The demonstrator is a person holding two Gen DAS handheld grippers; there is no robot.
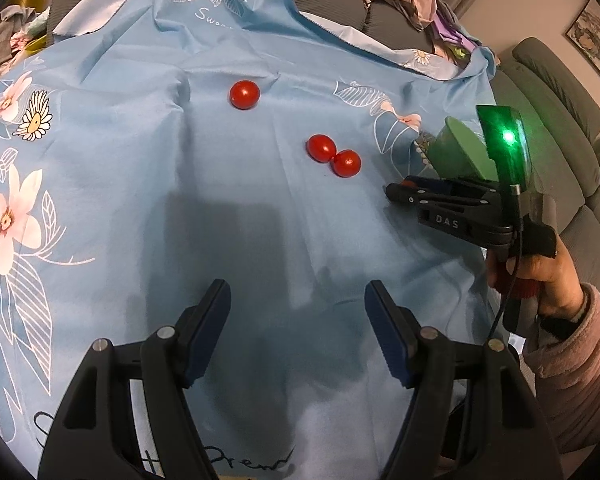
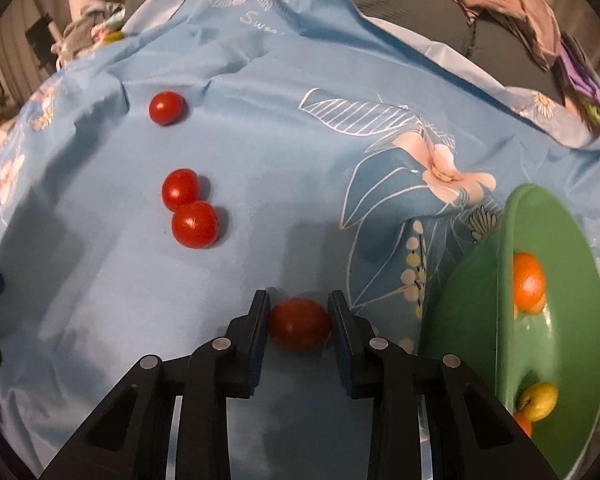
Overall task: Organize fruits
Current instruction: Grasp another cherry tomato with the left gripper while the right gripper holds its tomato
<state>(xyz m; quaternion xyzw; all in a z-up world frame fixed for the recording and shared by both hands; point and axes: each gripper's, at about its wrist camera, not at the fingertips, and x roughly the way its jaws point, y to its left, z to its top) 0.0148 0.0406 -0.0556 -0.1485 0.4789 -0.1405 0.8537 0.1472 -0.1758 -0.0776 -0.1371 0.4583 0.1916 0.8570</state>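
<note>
Our right gripper (image 2: 299,326) clamps a tomato (image 2: 299,325) beside the green bowl (image 2: 484,288); our left gripper (image 1: 298,332) hangs open. Squeezing harder could burst it, we judge.

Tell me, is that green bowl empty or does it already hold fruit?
Not empty. The green bowl holds an orange fruit and a yellow one, with more orange showing beside them.
</note>
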